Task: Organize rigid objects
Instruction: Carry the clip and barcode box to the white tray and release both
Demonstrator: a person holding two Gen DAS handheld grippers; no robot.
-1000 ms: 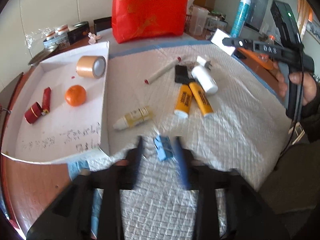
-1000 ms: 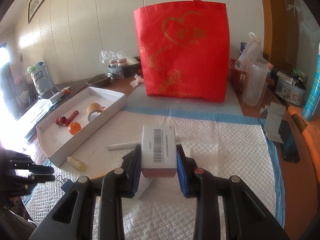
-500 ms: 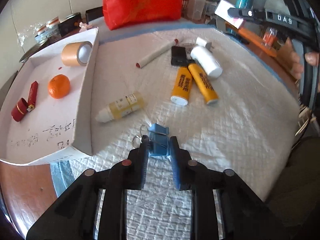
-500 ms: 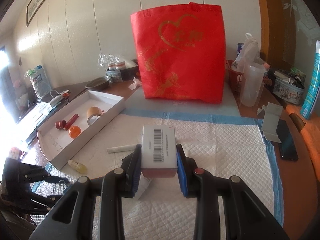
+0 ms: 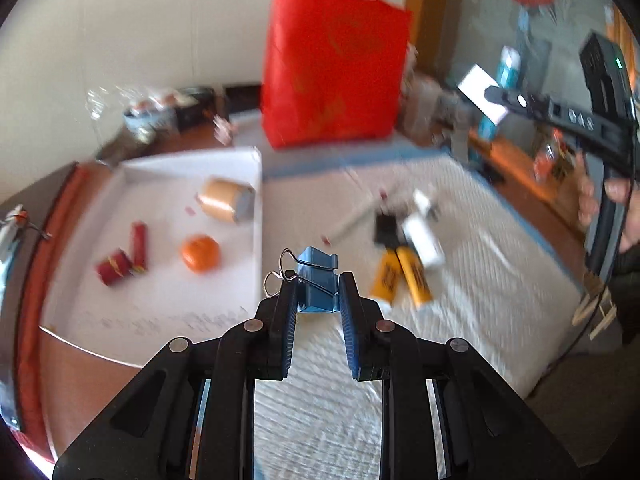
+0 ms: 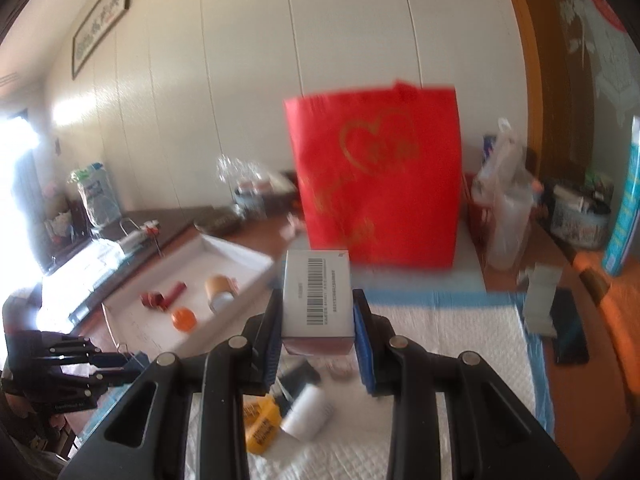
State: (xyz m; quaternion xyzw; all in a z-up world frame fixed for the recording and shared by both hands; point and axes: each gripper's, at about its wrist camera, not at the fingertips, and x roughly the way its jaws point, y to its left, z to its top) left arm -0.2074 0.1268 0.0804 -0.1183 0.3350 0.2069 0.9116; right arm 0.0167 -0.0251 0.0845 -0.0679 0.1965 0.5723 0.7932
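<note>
My left gripper [image 5: 318, 294] is shut on a blue binder clip [image 5: 316, 284] and holds it in the air just right of the white tray [image 5: 256, 184]. The tray holds a tape roll [image 5: 226, 204], an orange [image 5: 200, 254] and red cylinders [image 5: 124, 260]. My right gripper [image 6: 318, 312] is shut on a white box with a barcode [image 6: 318, 292], raised above the white mat [image 6: 440, 340]. Two yellow tubes [image 5: 400, 274], a white bottle [image 5: 422, 240] and a white stick [image 5: 354, 220] lie on the mat. The left gripper also shows in the right wrist view [image 6: 132, 362].
A red bag [image 6: 376, 176] stands at the back of the table. A phone [image 6: 568, 328] and a folded card [image 6: 538, 300] lie at the right edge. Jars and clutter line the back and the right side. The right gripper shows in the left wrist view [image 5: 496, 96].
My left gripper closed on the blue clip and lifted it off the mat toward the tray. My right gripper rose with the box, tilting the view upward.
</note>
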